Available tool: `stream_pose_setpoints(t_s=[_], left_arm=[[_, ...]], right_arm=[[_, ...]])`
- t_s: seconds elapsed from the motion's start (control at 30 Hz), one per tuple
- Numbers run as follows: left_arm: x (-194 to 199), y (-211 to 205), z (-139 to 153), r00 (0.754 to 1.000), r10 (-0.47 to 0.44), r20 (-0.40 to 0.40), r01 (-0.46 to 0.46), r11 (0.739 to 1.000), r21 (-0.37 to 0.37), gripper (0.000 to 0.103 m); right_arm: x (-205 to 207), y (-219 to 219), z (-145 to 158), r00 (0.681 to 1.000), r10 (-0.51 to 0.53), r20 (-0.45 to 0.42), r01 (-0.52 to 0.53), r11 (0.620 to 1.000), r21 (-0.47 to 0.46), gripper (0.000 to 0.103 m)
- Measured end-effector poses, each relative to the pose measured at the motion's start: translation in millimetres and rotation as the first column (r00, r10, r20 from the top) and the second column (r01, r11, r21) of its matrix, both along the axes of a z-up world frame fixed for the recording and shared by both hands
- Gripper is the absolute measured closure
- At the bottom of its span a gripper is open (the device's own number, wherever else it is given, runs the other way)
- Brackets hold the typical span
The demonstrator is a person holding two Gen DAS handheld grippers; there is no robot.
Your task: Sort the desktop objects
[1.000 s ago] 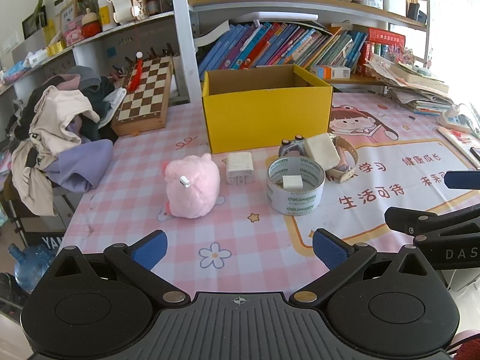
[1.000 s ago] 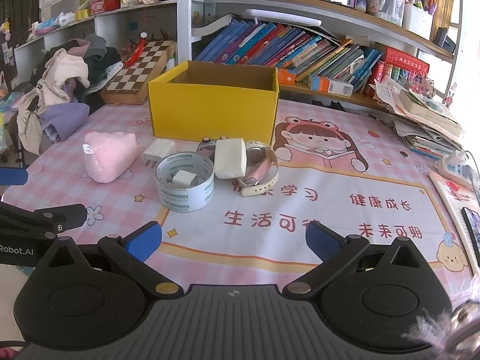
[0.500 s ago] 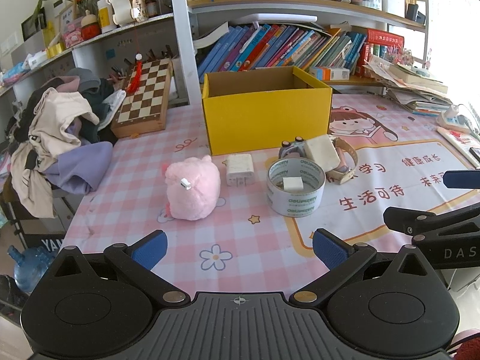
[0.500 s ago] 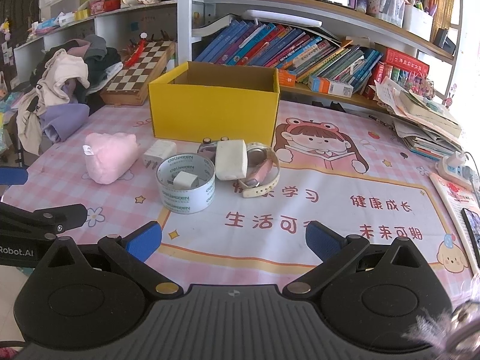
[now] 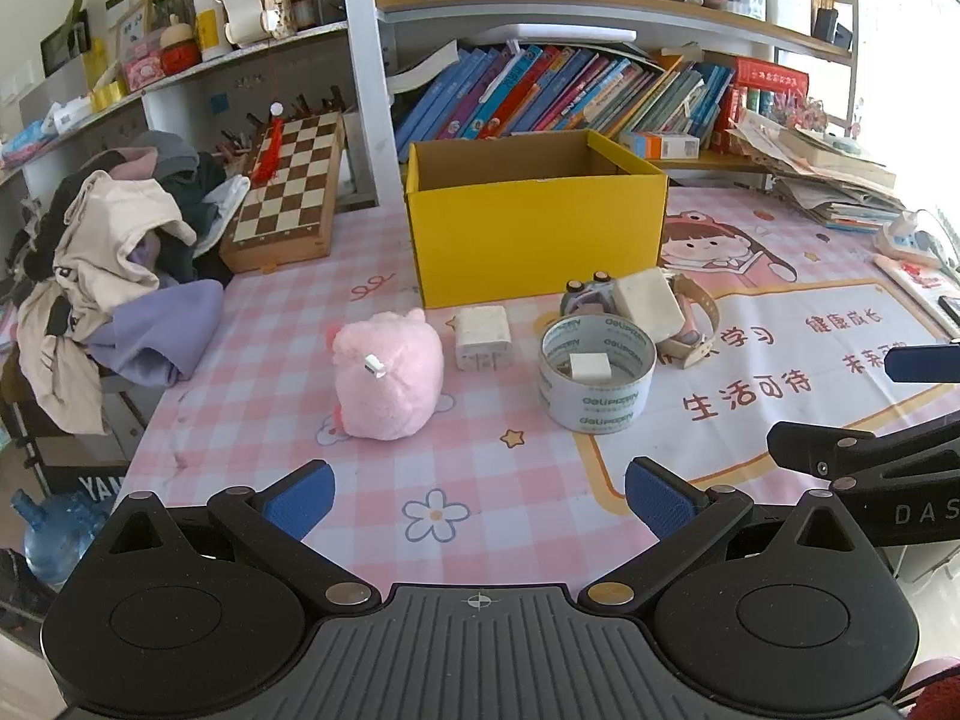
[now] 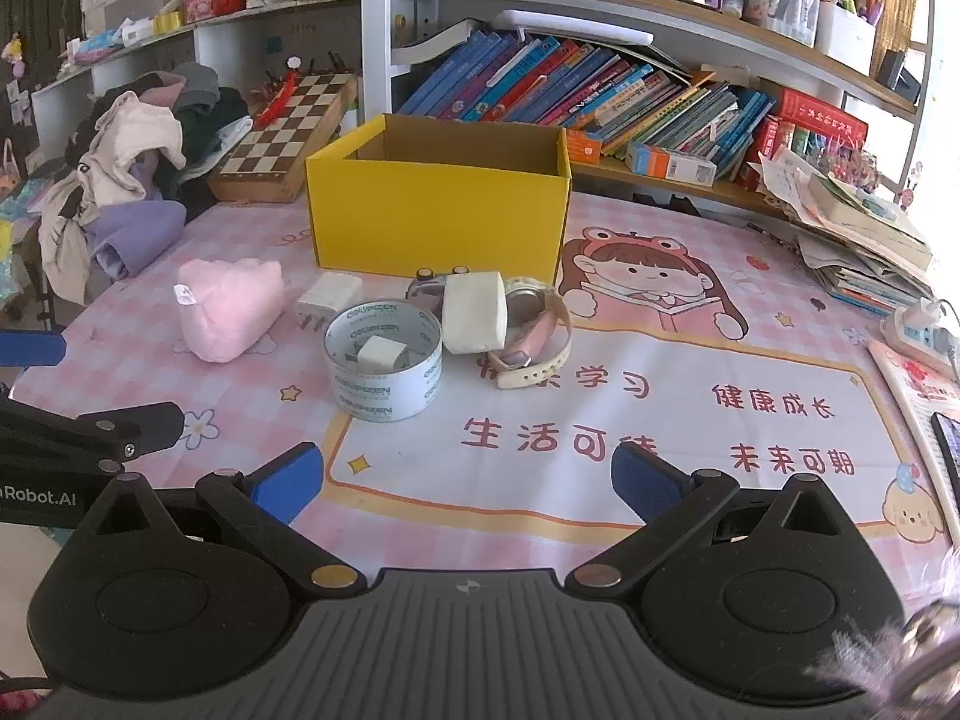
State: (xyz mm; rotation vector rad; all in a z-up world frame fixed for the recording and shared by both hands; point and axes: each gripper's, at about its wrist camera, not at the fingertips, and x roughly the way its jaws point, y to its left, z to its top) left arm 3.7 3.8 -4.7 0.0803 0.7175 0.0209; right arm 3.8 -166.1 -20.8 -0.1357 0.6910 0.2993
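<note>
Sorting looks barely begun, judging by how things lie: both tools hang back at the near edge of the worktop (image 5: 252,396) with nothing held. The left gripper (image 5: 477,495) has its jaws wide apart and empty, and the right gripper (image 6: 465,480) likewise stands open over the printed mat (image 6: 660,420).

Just beyond them the loose items sit in a cluster, none yet put away. The pink plush toy (image 5: 387,381) lies on the left, the white charger plug (image 5: 483,337) just beside it. Next comes the roll of tape (image 6: 384,360) standing on its edge ring, with a small white block (image 6: 377,354) inside its hole. Touching the roll's far right is a white rounded box (image 6: 474,312), resting on a tangle of wristwatches (image 6: 531,339).

Behind the cluster stands the open yellow cardboard box (image 6: 441,213), the likely destination; its inside is only partly visible and what shows of it holds nothing. So every piece probably remains to be moved.

The worktop carries a pink checked cloth. Farther left a chessboard (image 5: 288,192) leans by a heap of clothes (image 5: 114,258); a stack of papers and books (image 6: 858,240) sits far right. Crowded bookshelves (image 6: 600,90) fill the back wall
</note>
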Motion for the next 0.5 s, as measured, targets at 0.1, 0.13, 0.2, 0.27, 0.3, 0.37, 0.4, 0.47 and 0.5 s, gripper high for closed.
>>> stream_pose_setpoints(t_s=[0.1, 0.13, 0.2, 0.27, 0.3, 0.37, 0.4, 0.47, 0.5], left_arm=[[0.4, 1.0, 0.1, 1.000, -0.001, 0.003, 0.001, 1.000, 0.008, 0.000], [0.4, 1.9, 0.2, 1.000, 0.001, 0.004, -0.001, 1.000, 0.009, 0.000], [1.4, 5.6, -0.3, 1.000, 0.004, -0.002, -0.004, 1.000, -0.008, 0.000], [3.4, 9.2, -2.7, 1.000, 0.010, -0.020, -0.011, 0.999, -0.032, 0.000], [4.5, 10.1, -3.7, 0.999, 0.015, -0.029, -0.016, 0.999, -0.040, 0.000], [6.2, 10.4, -4.5, 0.999, 0.019, -0.040, -0.020, 0.999, -0.046, 0.000], [6.8, 9.8, -4.4, 0.999, 0.018, -0.041, -0.020, 0.999, -0.045, 0.000], [5.5, 7.1, -1.8, 1.000, 0.016, -0.027, -0.016, 0.999, -0.027, 0.000], [4.8, 5.8, -0.5, 1.000, 0.014, -0.020, -0.015, 1.000, -0.019, 0.000]], right_arm=[[0.9, 0.1, -0.7, 1.000, -0.007, -0.006, 0.007, 1.000, -0.002, 0.000], [1.2, 0.0, -0.8, 1.000, -0.009, -0.007, 0.009, 1.000, -0.002, 0.000], [2.1, 0.3, -1.3, 1.000, -0.012, -0.009, 0.012, 1.000, -0.002, 0.000], [2.8, 0.1, -2.3, 1.000, -0.013, -0.013, 0.013, 1.000, 0.000, 0.000], [3.2, 0.2, -3.0, 1.000, -0.014, -0.016, 0.014, 1.000, 0.000, 0.000], [4.3, -1.5, -4.9, 0.999, -0.017, -0.027, 0.017, 1.000, 0.005, 0.000], [5.2, -1.9, -5.6, 0.999, -0.019, -0.034, 0.020, 1.000, 0.006, 0.000], [6.6, -3.3, -6.2, 0.999, -0.028, -0.046, 0.029, 1.000, 0.007, 0.000], [7.4, -4.0, -6.5, 0.998, -0.033, -0.051, 0.033, 0.999, 0.007, 0.000]])
